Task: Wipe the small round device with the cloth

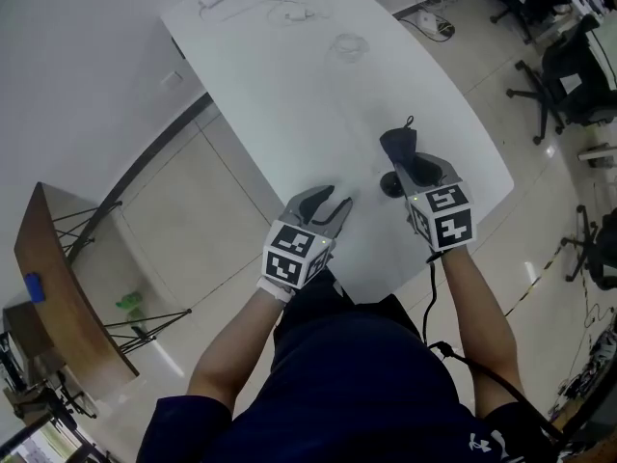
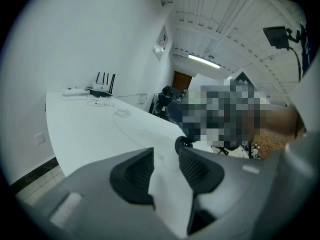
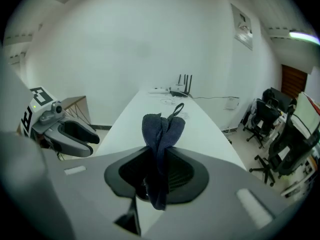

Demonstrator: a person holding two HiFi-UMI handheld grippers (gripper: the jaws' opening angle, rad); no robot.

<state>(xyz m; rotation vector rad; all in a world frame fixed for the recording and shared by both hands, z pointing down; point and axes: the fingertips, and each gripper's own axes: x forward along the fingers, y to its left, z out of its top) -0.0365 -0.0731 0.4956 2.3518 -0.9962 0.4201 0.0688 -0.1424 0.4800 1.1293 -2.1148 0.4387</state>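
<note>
The right gripper (image 1: 420,172) is clamped on a dark blue cloth (image 1: 398,145). In the right gripper view the cloth (image 3: 162,129) is pinched between the closed jaws of the gripper (image 3: 157,173), with a bunch and a small loop standing above them and a tail hanging below.

The small round device (image 1: 391,184), black, sits on the white table (image 1: 289,75) near its front edge, just left of the right gripper and below the cloth; whether the cloth touches it is hard to tell.

The left gripper (image 1: 333,204) hangs over the table's front edge, well left of the device. Its jaws stand moderately apart with only bare table between them (image 2: 165,156), and a dark round edge, probably the device (image 2: 183,143), peeks past the right jaw.

A router (image 2: 102,86) stands at the table's far end.
</note>
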